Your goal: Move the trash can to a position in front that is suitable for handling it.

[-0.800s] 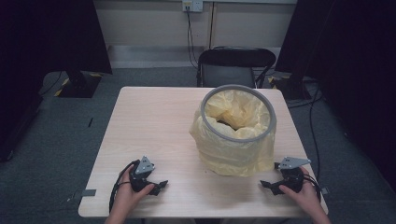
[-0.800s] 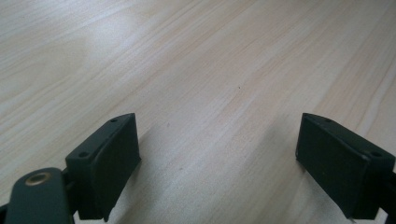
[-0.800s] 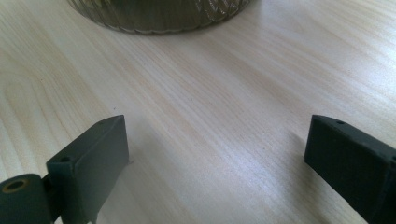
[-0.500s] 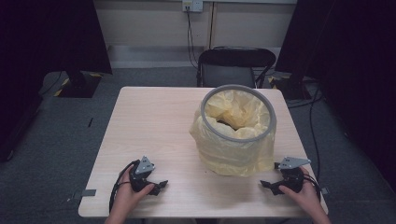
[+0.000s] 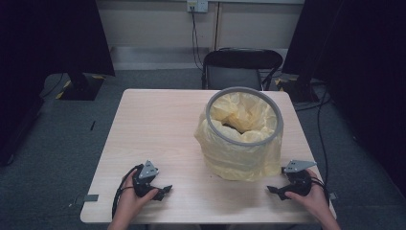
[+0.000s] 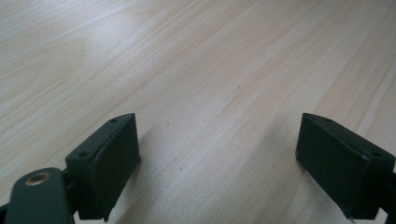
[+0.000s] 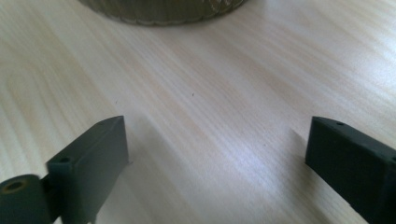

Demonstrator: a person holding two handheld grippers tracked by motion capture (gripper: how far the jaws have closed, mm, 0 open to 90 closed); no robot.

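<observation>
A round grey bin (image 5: 244,132) lined with a yellow plastic bag stands on the right half of the light wooden table (image 5: 158,124). My left gripper (image 5: 164,190) rests on the table near its front left edge, held by a hand, and its jaws stand wide apart over bare wood (image 6: 219,154). Near the front right corner my right gripper (image 5: 272,190) lies just in front of the bin, jaws open with nothing between them (image 7: 217,158). The bin's ribbed base (image 7: 163,11) sits at the top of the right gripper view.
A black chair (image 5: 239,67) stands behind the table's far edge. Dark screens flank the table left and right, and cables run across the grey floor. The left half of the table is bare wood.
</observation>
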